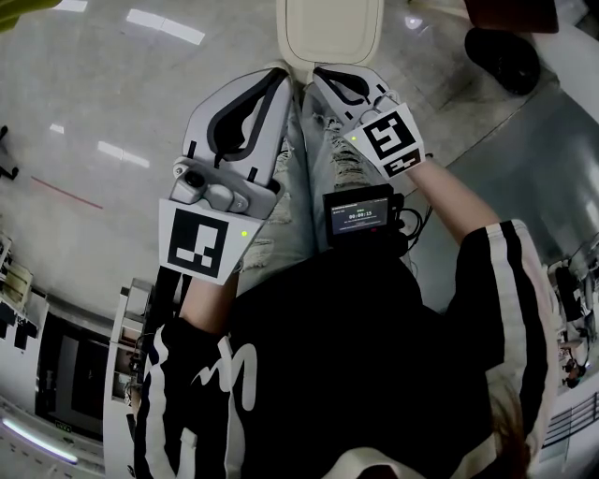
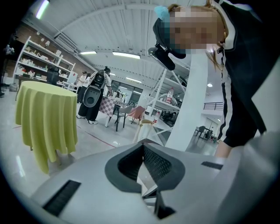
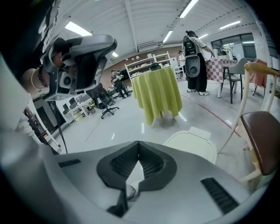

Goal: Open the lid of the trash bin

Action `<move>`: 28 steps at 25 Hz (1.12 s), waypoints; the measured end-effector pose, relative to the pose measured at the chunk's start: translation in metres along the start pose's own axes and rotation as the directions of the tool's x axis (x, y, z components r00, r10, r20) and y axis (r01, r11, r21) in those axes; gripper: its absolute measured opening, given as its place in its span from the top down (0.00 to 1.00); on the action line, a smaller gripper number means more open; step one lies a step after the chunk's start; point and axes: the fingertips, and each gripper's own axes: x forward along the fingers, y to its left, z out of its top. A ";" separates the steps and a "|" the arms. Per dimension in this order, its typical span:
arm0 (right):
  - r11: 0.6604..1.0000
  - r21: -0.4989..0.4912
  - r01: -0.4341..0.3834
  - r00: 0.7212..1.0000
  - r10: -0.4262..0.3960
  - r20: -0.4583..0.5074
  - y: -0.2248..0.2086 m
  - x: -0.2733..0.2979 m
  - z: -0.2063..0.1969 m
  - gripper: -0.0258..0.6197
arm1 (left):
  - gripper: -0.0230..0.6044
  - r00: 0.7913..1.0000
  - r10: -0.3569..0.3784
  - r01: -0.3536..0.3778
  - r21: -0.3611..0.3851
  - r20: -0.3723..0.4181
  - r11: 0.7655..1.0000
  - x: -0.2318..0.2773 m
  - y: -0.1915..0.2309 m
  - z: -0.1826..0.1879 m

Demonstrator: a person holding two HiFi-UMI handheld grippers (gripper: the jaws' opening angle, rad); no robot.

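Indoors, a glossy grey floor (image 1: 112, 94) carries the closed bin lid (image 1: 332, 28), near left tool (image 1: 279, 75) and right tool (image 1: 320, 75), both with jaws together.

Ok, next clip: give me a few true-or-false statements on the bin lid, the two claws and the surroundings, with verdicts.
1. The trash bin lid lies flat, closed. True.
2. The right claw is clamped on that lid. False: it is shut on nothing, and the lid shows off to one side of it.
3. The left claw is shut and empty. True.
4. The draped round table wears a red cloth. False: the cloth is yellow-green.
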 end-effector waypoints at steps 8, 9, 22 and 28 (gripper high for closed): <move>1.000 -0.010 0.016 0.998 -0.017 -0.065 -0.005 0.012 -0.031 0.96 | 0.95 1.000 0.002 -0.002 -0.006 -0.009 1.000 0.001 0.001 -0.005; 1.000 -0.011 0.020 0.997 -0.020 -0.072 -0.006 0.013 -0.034 0.96 | 0.95 1.000 0.001 -0.002 -0.006 -0.010 1.000 0.001 0.001 -0.005; 0.995 -0.070 0.074 0.982 -0.085 -0.169 -0.020 0.028 -0.073 0.96 | 0.95 1.000 -0.004 0.004 -0.007 -0.018 1.000 0.004 0.001 -0.006; 0.990 -0.091 0.103 0.964 -0.122 -0.238 -0.031 0.032 -0.099 0.96 | 0.95 1.000 -0.013 0.013 -0.005 -0.019 1.000 0.005 -0.004 -0.007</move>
